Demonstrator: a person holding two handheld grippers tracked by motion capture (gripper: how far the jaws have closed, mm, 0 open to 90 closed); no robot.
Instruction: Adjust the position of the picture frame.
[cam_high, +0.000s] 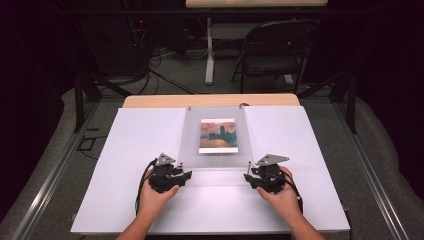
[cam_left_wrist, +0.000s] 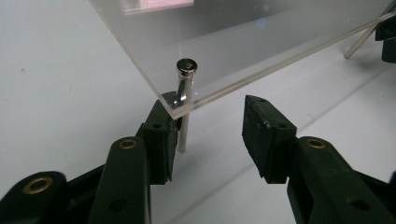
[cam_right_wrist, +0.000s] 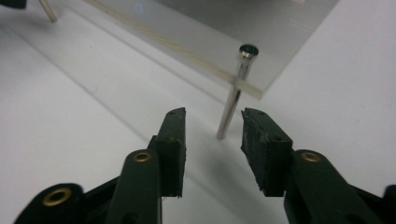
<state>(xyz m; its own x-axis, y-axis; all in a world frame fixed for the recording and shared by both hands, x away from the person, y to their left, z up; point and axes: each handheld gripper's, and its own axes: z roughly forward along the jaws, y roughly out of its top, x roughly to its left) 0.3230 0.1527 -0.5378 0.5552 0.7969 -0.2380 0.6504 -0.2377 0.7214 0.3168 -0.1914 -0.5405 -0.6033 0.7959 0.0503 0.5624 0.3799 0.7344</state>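
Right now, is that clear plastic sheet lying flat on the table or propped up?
Propped up. The clear sheet sits on thin metal pins, with a gap above the white table.

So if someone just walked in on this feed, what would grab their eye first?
Probably the picture, the one patch of colour, lying mid-table under a clear sheet raised on metal pins. Next, the two grippers at the sheet's near corners: the left gripper open beside the left pin, the right gripper open just short of the right pin.
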